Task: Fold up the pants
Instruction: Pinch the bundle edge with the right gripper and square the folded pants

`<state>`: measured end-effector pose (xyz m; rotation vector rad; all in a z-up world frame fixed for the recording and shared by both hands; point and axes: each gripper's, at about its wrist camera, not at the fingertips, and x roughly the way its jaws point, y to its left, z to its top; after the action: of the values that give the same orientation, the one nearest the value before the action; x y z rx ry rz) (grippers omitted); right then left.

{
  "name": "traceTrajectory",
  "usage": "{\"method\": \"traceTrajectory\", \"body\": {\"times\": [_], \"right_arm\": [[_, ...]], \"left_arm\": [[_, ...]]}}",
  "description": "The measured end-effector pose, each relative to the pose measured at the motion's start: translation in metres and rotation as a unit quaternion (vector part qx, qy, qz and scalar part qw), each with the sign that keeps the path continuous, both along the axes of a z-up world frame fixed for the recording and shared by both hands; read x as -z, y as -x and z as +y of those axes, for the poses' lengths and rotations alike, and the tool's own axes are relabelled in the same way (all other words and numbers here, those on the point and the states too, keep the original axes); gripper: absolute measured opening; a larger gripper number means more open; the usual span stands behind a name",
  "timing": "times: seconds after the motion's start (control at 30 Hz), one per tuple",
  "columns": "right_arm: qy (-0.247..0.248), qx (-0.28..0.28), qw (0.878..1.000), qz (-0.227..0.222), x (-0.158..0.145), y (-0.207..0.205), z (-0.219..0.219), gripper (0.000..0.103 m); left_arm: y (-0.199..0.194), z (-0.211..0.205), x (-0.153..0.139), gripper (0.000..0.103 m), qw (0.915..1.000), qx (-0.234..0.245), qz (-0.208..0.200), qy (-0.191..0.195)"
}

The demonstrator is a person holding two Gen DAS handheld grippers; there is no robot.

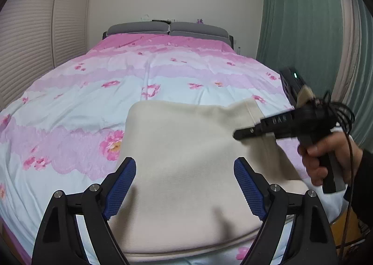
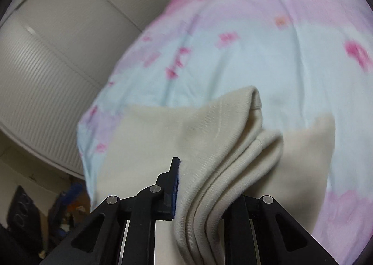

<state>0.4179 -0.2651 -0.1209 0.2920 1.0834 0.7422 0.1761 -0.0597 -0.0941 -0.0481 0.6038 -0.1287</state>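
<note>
The cream pants [image 1: 186, 162] lie folded on the near part of the bed, with layered edges along the front. My left gripper [image 1: 185, 188] is open and empty, its blue-padded fingers spread just above the pants' near half. My right gripper [image 1: 240, 135] comes in from the right, held in a hand, over the pants' right edge. In the right wrist view this gripper [image 2: 200, 185] is shut on a bunch of stacked folds of the pants [image 2: 209, 148] and lifts them off the bed; its right finger is hidden by the cloth.
The bed [image 1: 93, 102] has a pink and pale blue flowered cover and a grey headboard [image 1: 167, 28]. White slatted wardrobe doors [image 1: 30, 43] stand at left, green curtains [image 1: 303, 32] at right. Dark clutter [image 2: 35, 206] lies on the floor beside the bed.
</note>
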Motion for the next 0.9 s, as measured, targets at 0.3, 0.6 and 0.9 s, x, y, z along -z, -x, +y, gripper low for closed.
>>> {"method": "traceTrajectory", "body": {"times": [0.3, 0.6, 0.9], "right_arm": [[-0.017, 0.076, 0.997, 0.013, 0.014, 0.031, -0.044, 0.052], [-0.018, 0.132, 0.99, 0.045, 0.003, 0.124, -0.078, 0.061], [-0.014, 0.179, 0.98, 0.086, 0.028, 0.16, -0.061, 0.023]], "left_arm": [[0.001, 0.012, 0.003, 0.087, 0.9999, -0.008, 0.004, 0.009], [0.012, 0.03, 0.003, 0.089, 0.9998, -0.015, 0.001, 0.01], [0.017, 0.051, 0.012, 0.089, 0.9989, -0.043, 0.008, 0.017]]}}
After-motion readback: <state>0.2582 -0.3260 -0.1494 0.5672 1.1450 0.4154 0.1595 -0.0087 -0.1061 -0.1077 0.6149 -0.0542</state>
